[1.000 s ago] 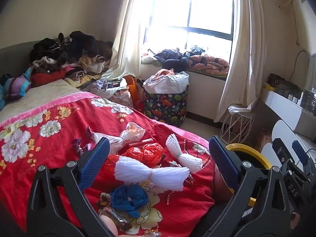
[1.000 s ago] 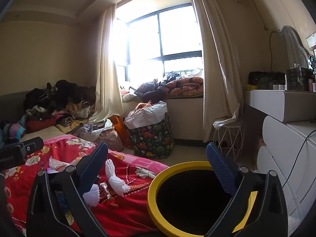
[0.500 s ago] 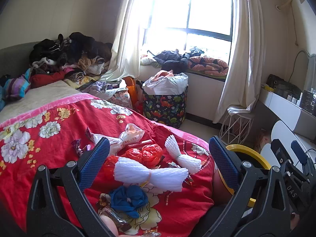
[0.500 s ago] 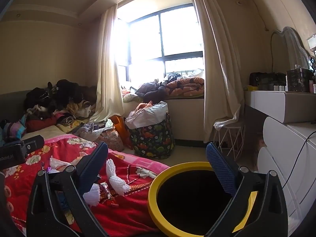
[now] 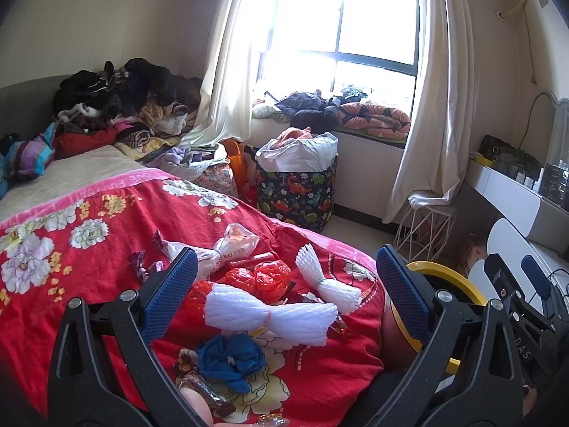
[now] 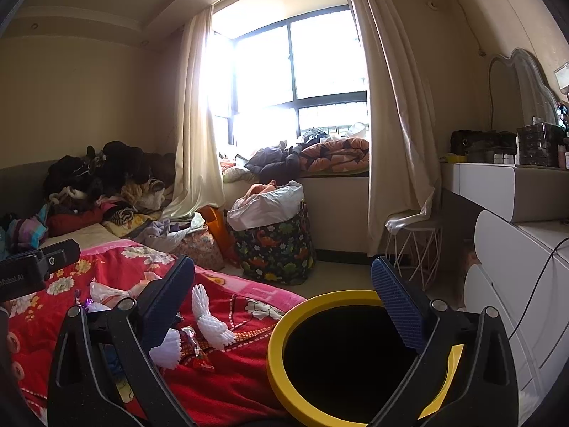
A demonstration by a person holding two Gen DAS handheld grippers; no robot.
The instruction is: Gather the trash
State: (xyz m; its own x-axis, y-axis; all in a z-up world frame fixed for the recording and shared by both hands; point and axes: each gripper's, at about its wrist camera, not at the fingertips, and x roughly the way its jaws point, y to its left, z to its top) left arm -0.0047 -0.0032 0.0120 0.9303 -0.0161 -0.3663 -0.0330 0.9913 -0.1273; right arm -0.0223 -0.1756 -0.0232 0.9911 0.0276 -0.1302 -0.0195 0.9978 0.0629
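Trash lies scattered on the red flowered bedspread (image 5: 71, 263): a big white foam net bundle (image 5: 270, 315), a smaller white foam net (image 5: 322, 277), a crumpled red plastic bag (image 5: 265, 277), a blue wad (image 5: 231, 356), a clear plastic bag (image 5: 227, 245) and candy wrappers (image 5: 142, 267). My left gripper (image 5: 284, 288) hovers open above the foam bundle, holding nothing. A yellow-rimmed black bin (image 6: 348, 356) stands beside the bed. My right gripper (image 6: 284, 295) stands open over the bin's rim, empty. The smaller foam net (image 6: 211, 320) also shows in the right wrist view.
A dinosaur-print hamper (image 5: 297, 192) stands by the window wall. A clothes pile (image 5: 121, 103) covers the bed's far end. A white wire stool (image 5: 423, 227) and white drawers (image 6: 515, 284) line the right side. Bare floor lies between hamper and bin.
Both views have tilted slightly upward; the trash, the bin and both grippers' jaws stay as they were.
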